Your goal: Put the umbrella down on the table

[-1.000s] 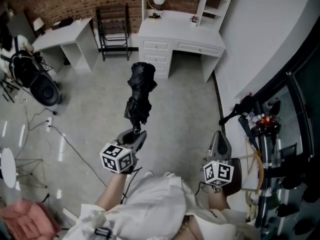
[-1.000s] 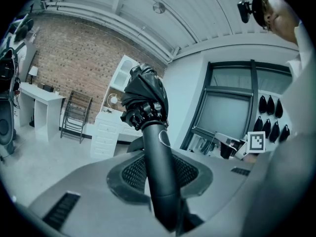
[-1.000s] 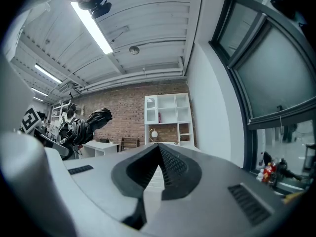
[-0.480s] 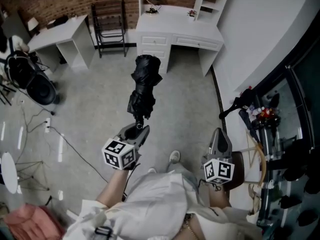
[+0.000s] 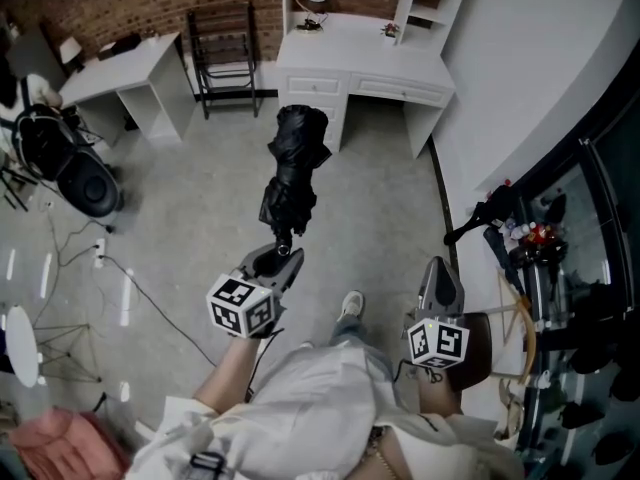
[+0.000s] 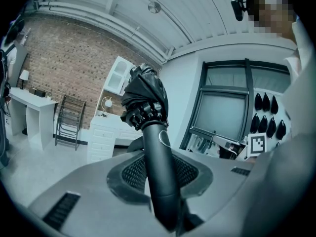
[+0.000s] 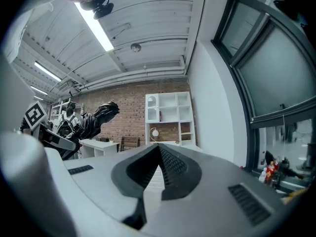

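Observation:
A folded black umbrella [image 5: 293,173] sticks out ahead of me over the grey floor, with its bunched canopy farthest away. My left gripper [image 5: 280,259] is shut on its black handle. In the left gripper view the handle [image 6: 159,172] runs up between the two pads to the canopy [image 6: 144,97]. My right gripper [image 5: 438,274] hangs lower right, shut with nothing in it. Its jaw tips meet in the right gripper view [image 7: 158,149], where the umbrella [image 7: 94,118] shows at the left. A white desk [image 5: 350,56] stands beyond the umbrella's tip.
A second white table [image 5: 125,70] stands at the far left, with a black folding chair [image 5: 225,53] between it and the desk. Cables [image 5: 120,278] and a black bag [image 5: 85,183] lie on the floor to the left. A cluttered rack [image 5: 540,268] lines the right side.
The left gripper and umbrella have shifted slightly right and toward the white desk. A shoe has come into view on the floor below the umbrella. The right gripper has hardly moved.

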A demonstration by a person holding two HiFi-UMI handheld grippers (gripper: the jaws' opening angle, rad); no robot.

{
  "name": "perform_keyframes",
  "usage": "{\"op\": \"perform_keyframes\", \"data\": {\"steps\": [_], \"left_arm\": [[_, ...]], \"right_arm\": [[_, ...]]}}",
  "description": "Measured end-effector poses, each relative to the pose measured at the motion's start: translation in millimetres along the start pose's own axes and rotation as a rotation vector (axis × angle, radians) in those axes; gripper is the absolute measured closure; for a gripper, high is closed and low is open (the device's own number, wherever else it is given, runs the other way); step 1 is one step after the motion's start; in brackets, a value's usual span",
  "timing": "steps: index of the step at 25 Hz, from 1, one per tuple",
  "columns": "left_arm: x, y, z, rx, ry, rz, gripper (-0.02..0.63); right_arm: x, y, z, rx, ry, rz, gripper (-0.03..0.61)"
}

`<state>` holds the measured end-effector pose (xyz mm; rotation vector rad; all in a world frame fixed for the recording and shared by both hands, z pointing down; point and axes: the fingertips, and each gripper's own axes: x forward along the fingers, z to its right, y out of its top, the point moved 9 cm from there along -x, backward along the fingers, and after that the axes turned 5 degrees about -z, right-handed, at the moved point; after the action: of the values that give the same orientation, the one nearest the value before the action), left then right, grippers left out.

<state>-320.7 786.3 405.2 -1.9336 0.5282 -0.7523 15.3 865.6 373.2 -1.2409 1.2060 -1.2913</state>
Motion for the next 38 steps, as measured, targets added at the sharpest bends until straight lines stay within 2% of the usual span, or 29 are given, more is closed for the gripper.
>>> {"op": "perform_keyframes", "data": {"steps": [4,9,16,23,33,38], "left_arm": [[19.8,-10.7,-15.7,0.009,-0.004,0.013,0.492],[86.0,48.3,-25.2,0.012,0.006,-0.020,0.492],[167.9,84.9,-42.4,0.008,0.013,-0.025,0.492],[256.3,132.1,-47.9,-0.007,0.023,-0.044,0.492],[338.8,155.7,-60.8,-0.031,0.061,-0.047,0.492],[359.4,169.4,-76.6,-0.049,0.081,-0.048,0.492]], "right_arm": [[20.3,-19.6,2.8,0.000,0.003,0.017,0.561],[93.4,8.6,41.0,0.027,0.013,-0.015,0.561],[178.6,24.3,89.7,0.026,0.033,0.013,0.561],[258.6,37.4,149.7,0.052,0.043,-0.011,0.560],[346.6,32.8,209.2,0.050,0.090,-0.029,0.561],[381.9,36.6,217.0,0.045,0.109,-0.043,0.561]]}}
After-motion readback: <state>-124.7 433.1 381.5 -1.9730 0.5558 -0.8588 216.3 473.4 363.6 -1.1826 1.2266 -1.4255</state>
